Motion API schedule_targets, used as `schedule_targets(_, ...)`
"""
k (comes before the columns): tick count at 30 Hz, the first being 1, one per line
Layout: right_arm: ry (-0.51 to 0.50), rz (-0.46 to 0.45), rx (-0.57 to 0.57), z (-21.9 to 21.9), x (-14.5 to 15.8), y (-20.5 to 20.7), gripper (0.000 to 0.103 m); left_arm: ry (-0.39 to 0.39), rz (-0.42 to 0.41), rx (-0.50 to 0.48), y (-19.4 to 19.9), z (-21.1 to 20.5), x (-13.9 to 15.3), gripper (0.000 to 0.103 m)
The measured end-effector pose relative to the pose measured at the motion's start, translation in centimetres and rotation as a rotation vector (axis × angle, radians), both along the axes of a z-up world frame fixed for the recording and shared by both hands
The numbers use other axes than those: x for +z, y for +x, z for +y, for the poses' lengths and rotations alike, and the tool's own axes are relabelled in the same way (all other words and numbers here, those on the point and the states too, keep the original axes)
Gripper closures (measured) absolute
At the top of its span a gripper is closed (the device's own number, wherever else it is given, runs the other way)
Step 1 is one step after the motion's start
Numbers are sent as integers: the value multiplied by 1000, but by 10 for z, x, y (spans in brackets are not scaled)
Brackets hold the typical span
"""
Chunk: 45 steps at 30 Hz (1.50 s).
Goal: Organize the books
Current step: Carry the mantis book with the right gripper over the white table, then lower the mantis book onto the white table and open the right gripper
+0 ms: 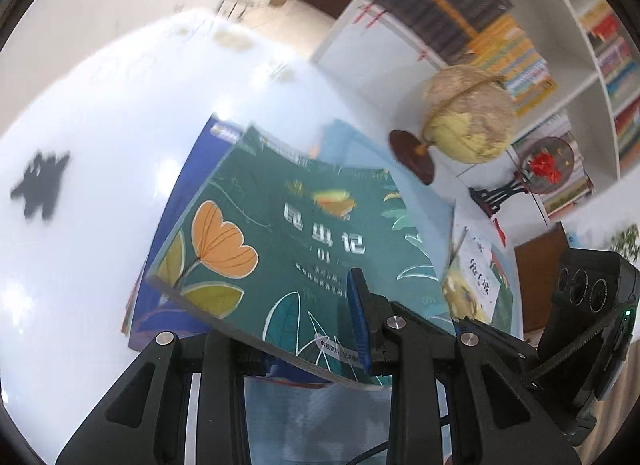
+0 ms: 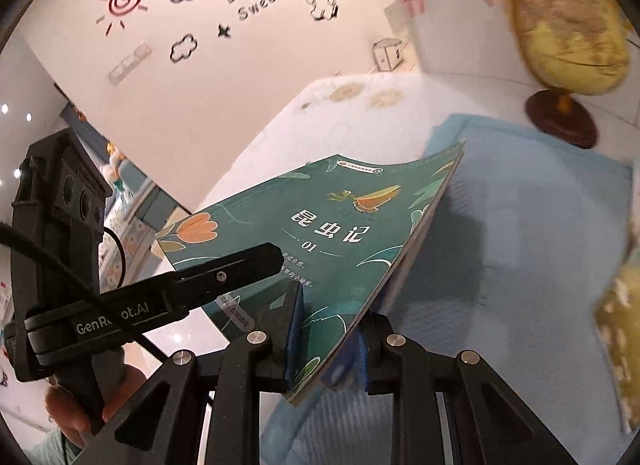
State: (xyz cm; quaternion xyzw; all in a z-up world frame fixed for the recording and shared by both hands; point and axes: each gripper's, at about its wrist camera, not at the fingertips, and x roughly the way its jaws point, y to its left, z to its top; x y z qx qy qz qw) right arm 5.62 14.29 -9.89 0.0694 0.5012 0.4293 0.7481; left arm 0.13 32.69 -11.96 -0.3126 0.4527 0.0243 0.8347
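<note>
Thin green floral-cover paperback book raised above pale blue mat, near cream globe. Pinched by 2 grippers, left and right, both closed on its lower edge. Probably light, floppy; best gripped near spine.

Right wrist view. The right hand-held gripper was clamped on the near edge of a green book, one blue pad on the cover, the other beneath. The book was tilted, its far corner raised above a light blue mat on the white table. The left hand-held gripper entered from the left, its upper finger lying across the cover's left part; closure could not be judged. A globe on a dark round base stood beyond the mat, blurred. A yellow-green book showed at the right edge.
</note>
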Motion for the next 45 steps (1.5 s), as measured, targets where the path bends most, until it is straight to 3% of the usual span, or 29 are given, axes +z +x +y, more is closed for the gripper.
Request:
schedule_targets(7,-37,75,6,19,-33,12,81,-64,97,-10,-14,9,-36,72)
schedule_targets(13,-38,132,9,20,-52,13,81,5,183,-17,-27,15,-45,69)
schedule_targets(21,-71,129,91,31,-48,6,81,131,226,55,-62,31,-37,69)
schedule_targets(26,-100,118,131,41,-48,-1,80,80,234,144,-79,53,-44,69)
schedule_targets(32,-113,133,164,40,-48,-8,75,103,222,166,-78,51,-37,70)
schedule_targets(39,-118,138,139,12,-42,-12,73,168,180,123,-65,33,-15,69)
schedule_targets(45,-126,120,34,-34,-34,-6,70,211,125,16,-36,-4,9,69)
